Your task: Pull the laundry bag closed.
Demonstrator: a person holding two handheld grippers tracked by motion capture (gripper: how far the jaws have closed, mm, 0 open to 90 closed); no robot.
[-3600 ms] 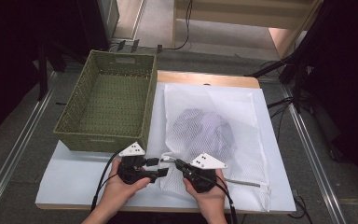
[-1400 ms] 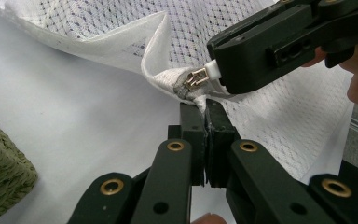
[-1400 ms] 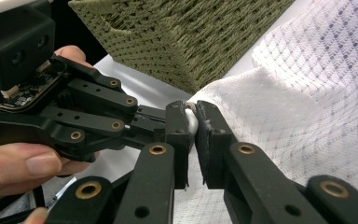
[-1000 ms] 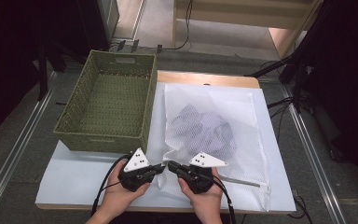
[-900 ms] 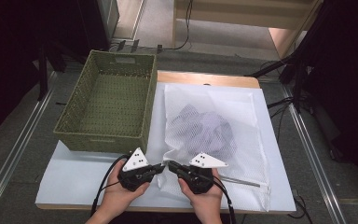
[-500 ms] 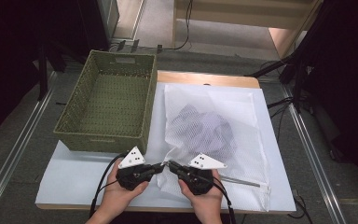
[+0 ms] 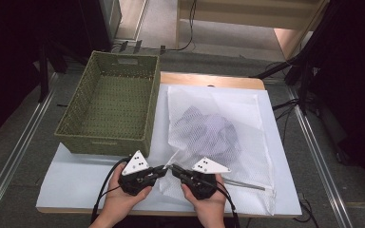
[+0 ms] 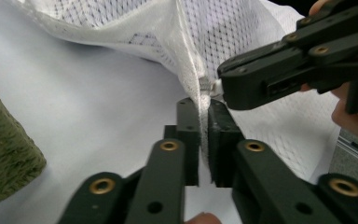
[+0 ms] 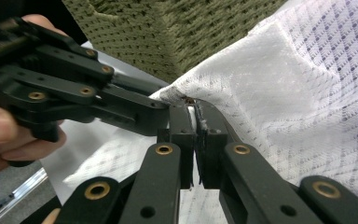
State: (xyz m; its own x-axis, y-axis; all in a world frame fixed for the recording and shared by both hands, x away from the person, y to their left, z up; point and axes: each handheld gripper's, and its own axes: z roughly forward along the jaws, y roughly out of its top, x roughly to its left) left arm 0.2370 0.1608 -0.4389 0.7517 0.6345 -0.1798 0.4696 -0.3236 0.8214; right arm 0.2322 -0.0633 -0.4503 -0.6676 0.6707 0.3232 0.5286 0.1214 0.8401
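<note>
Both grippers meet nose to nose at the near left corner of the white mesh laundry bag [image 7: 218, 137], just in front of the green woven basket [image 7: 111, 107]. The bag lies flat on the white table [image 7: 76, 175], right beside the basket, with a dark bundle of clothing [image 7: 211, 135] showing through its mesh, level with the basket's near half.

The left gripper [image 7: 164, 168] comes in from the side nearer the basket. In the left gripper view its jaws stand almost together with a narrow gap, and a fold of the bag's edge [image 8: 200, 88] runs down between the pads. Those jaws have just been opening a touch, and the cloth is there between them; the pads sit against it, so the hold looks light but on.

The right gripper [image 7: 175, 170] comes from the side away from the basket. In the right gripper view its jaws are pinched nearly tight on the bag's gathered hem [image 9: 191, 100], with something small and dark caught at the tip; I cannot tell what it is. In the left gripper view a small metal piece [image 8: 207, 86] shows on the seam right at the right gripper's tip, which looks like the zipper end.

The bag's corner is lifted into a little peak between the two tips, while the rest stays flat beside the basket. A thin rod [image 7: 247, 184] lies along the bag's near edge, on the side away from the basket.
</note>
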